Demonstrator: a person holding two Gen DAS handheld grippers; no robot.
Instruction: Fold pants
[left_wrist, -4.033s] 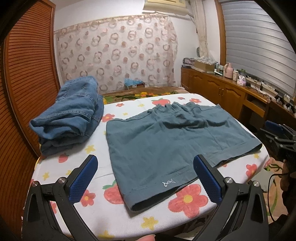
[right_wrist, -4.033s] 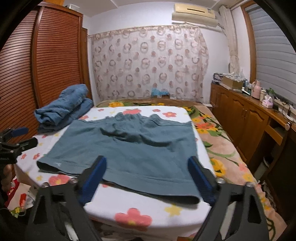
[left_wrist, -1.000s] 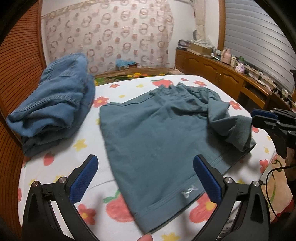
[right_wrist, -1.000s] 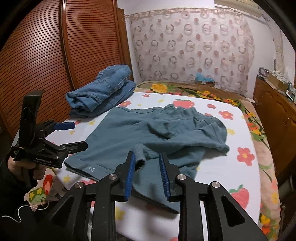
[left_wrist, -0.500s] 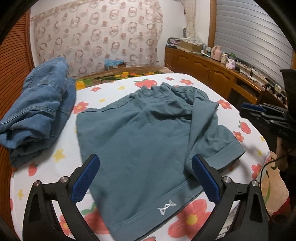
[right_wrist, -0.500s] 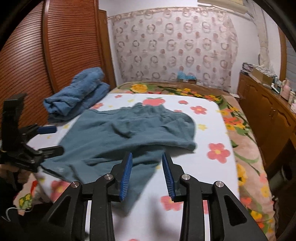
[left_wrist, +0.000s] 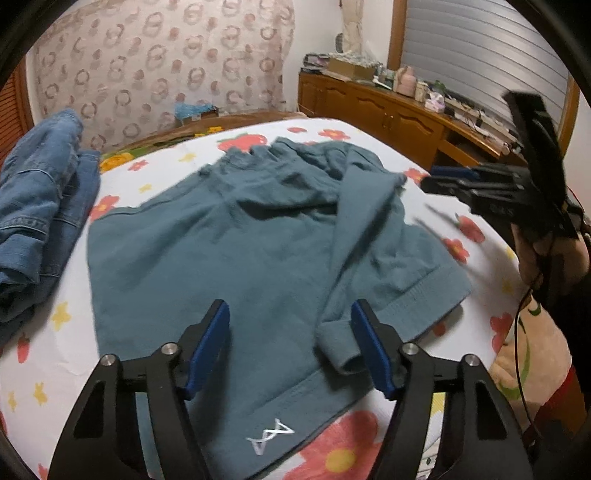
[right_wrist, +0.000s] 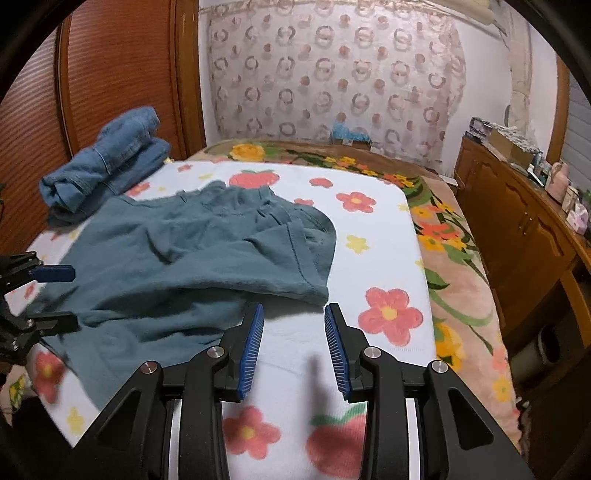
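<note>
Teal shorts (left_wrist: 236, 258) lie on the flowered bed, with the right leg folded loosely over the left; they also show in the right wrist view (right_wrist: 177, 266). A white logo (left_wrist: 269, 437) marks the near hem. My left gripper (left_wrist: 290, 343) hovers over the near hem, jaws partly open and empty, the folded hem just inside its right finger. My right gripper (right_wrist: 293, 343) is partly open and empty over bare sheet, just off the folded edge. It appears in the left wrist view (left_wrist: 480, 188), to the right of the shorts.
Folded blue jeans (left_wrist: 37, 206) lie at the bed's far left, also in the right wrist view (right_wrist: 110, 166). A wooden cabinet (left_wrist: 399, 118) with clutter runs along the right wall. Slatted wardrobe doors (right_wrist: 74, 92) stand to the left. A patterned curtain (right_wrist: 332, 74) hangs behind.
The right gripper let go of the shorts leg and drew back off the cloth. The left gripper's jaws narrowed from wide open and moved in over the near hem.
</note>
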